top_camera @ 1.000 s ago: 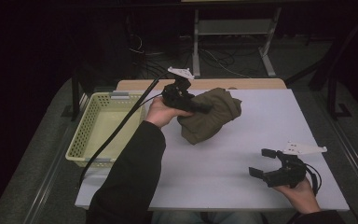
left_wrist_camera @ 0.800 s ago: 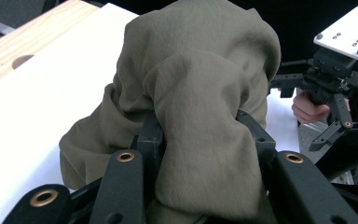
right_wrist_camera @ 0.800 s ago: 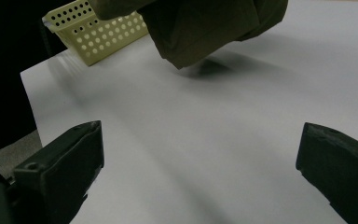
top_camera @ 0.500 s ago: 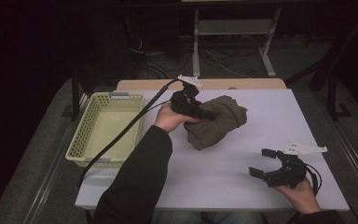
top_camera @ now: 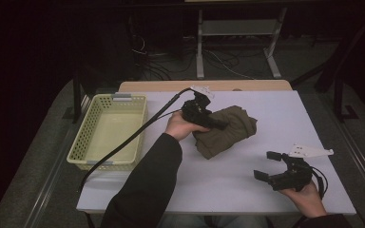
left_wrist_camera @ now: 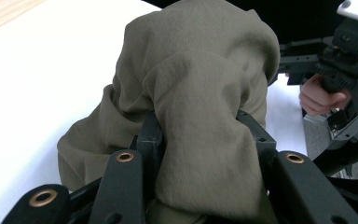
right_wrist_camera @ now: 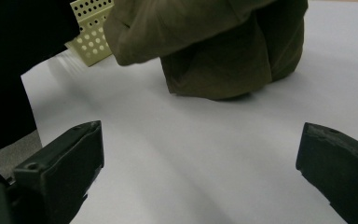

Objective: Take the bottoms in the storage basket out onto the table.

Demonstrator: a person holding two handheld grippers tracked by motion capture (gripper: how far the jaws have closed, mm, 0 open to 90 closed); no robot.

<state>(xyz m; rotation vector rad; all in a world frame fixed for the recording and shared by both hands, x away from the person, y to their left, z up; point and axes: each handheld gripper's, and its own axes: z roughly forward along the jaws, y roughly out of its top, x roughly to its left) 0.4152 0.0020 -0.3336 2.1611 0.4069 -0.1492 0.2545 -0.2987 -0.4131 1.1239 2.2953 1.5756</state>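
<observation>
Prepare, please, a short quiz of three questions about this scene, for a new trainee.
1. True or false: the left gripper is shut on the olive cloth.
2. The right gripper is: A) open above the table, B) shut on the cloth, C) inside the basket.
3. What stands at the table's left edge?

Key:
1. True; a fold of cloth is pinched between the jaws.
2. A; nothing lies between its jaws.
3. A pale yellow perforated basket, with nothing inside.
</observation>
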